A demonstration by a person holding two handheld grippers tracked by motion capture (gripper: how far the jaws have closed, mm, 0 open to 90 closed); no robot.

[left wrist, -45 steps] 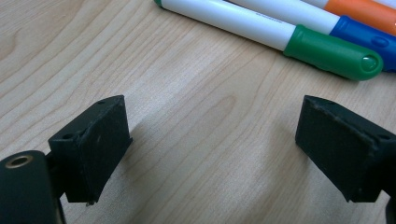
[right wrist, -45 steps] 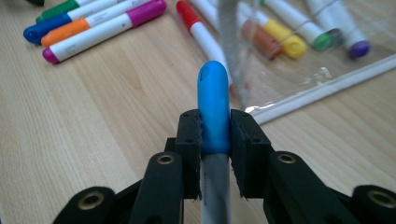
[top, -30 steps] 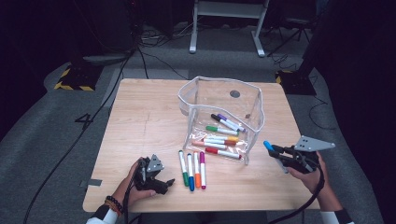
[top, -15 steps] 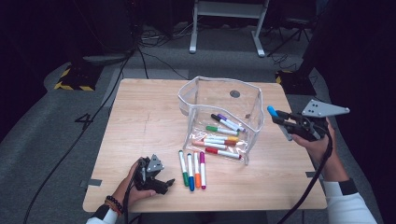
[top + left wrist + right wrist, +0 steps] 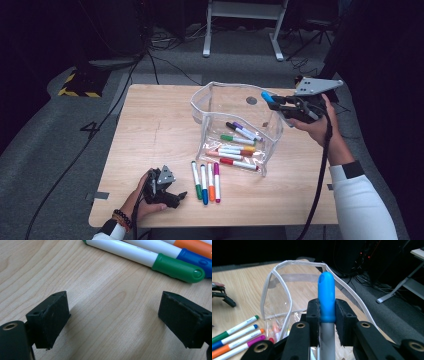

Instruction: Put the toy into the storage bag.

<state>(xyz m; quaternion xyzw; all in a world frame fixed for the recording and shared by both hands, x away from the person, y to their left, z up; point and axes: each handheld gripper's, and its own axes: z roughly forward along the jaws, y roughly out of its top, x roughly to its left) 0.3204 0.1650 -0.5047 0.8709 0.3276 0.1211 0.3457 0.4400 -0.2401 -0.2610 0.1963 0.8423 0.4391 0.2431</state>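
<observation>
Overhead light hits the counter (image 5: 150, 145) evenly; room behind is near black. High view soft, low detail. Left gripper view sharp on wood grain, soft shadows under the jaws, small glare spot on green marker cap (image 5: 180, 267). Right gripper view: blue marker cap (image 5: 326, 297) crisp, background dim and slightly blurred

The table (image 5: 150, 130) is pale wood with a fine grain. The pouch (image 5: 235, 100), right of centre in the high view, is clear with a whitish rim. Both grippers are black — the right gripper (image 5: 327, 312) clamps a marker (image 5: 326, 297) with a bright blue cap and grey-white barrel. Four white markers lie low in the frame, capped green (image 5: 196, 181), blue (image 5: 203, 178), orange (image 5: 210, 176) and magenta (image 5: 217, 175). The floor is grey; a yellow-and-black striped strip (image 5: 76, 92) sits upper left.
</observation>
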